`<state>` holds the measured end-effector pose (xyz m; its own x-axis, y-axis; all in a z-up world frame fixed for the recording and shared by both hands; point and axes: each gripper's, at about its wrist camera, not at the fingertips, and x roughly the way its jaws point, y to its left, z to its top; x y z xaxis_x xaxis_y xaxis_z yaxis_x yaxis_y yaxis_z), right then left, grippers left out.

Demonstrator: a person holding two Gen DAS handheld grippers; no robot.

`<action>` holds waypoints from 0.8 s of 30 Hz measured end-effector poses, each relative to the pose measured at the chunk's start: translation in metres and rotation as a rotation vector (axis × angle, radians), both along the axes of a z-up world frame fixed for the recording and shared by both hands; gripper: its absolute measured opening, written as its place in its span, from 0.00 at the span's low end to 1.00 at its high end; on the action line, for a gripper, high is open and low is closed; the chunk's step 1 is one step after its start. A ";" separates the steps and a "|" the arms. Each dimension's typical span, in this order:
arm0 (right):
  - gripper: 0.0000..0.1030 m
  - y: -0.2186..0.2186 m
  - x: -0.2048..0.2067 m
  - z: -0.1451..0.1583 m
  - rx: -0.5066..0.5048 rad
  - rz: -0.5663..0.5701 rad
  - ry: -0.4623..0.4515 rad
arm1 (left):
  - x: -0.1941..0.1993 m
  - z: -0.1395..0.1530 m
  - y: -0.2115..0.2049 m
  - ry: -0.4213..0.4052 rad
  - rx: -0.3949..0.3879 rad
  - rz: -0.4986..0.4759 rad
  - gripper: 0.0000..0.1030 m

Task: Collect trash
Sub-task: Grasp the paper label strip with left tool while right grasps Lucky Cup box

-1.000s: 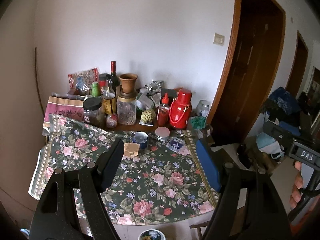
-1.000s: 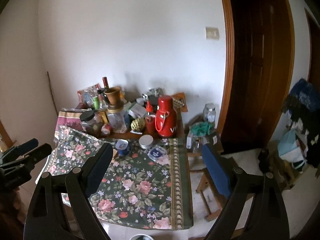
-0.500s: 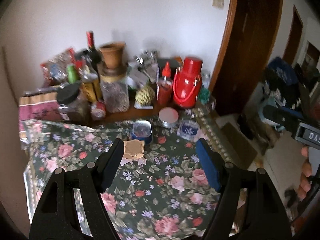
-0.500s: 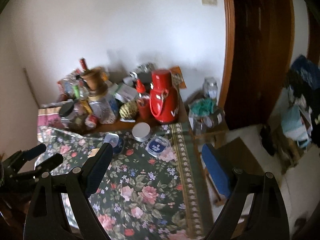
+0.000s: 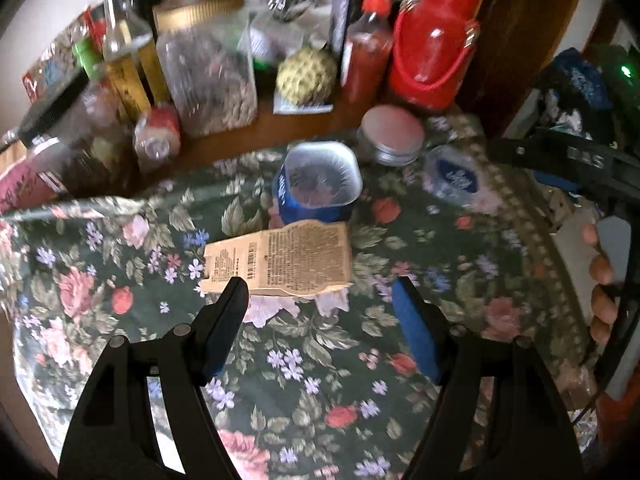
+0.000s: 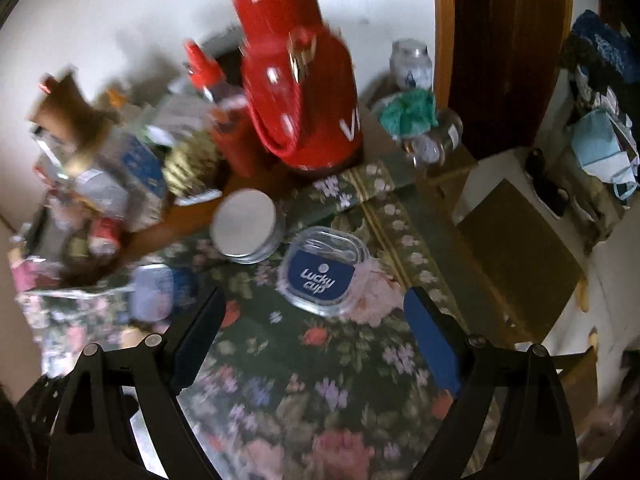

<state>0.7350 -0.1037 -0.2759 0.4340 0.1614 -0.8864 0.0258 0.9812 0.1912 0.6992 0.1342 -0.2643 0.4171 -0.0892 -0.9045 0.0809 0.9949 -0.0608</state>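
Observation:
A flat brown paper packet (image 5: 280,258) lies on the floral tablecloth (image 5: 320,360), over a white tissue. My left gripper (image 5: 320,292) is open just short of its near edge. Behind it stands an empty blue cup (image 5: 318,182), also in the right wrist view (image 6: 154,292). A clear plastic "Lucky cup" lid (image 6: 324,272) lies just ahead of my open right gripper (image 6: 314,304); it also shows in the left wrist view (image 5: 454,178). The right gripper's side shows at the right of the left wrist view (image 5: 576,160).
A round metal tin (image 6: 246,230) sits behind the lid. A red thermos (image 6: 304,92), a red sauce bottle (image 5: 368,40), jars and bottles (image 5: 124,48) crowd the table's back. A stool (image 6: 516,256) and a door stand at the right.
Both grippers have moved forward and down toward the table. The packet and the lid now sit close in front of the fingers. Both stay open.

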 end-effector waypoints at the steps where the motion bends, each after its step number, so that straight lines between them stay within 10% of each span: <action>1: 0.86 0.005 0.007 -0.010 -0.027 0.002 0.014 | 0.003 -0.006 -0.001 0.002 0.010 0.002 0.71; 9: 0.86 0.015 0.028 -0.045 -0.081 -0.049 0.037 | 0.021 -0.039 -0.003 -0.036 0.127 0.030 0.71; 14: 0.86 0.015 0.029 -0.057 -0.118 -0.110 0.041 | 0.030 -0.044 0.006 -0.039 0.058 0.043 0.71; 19: 0.89 0.023 0.031 -0.061 -0.162 -0.077 0.033 | 0.036 -0.040 0.007 -0.033 0.024 0.020 0.37; 24: 0.76 0.026 0.031 -0.058 -0.176 -0.032 0.028 | 0.031 -0.026 0.008 -0.039 0.027 0.023 0.28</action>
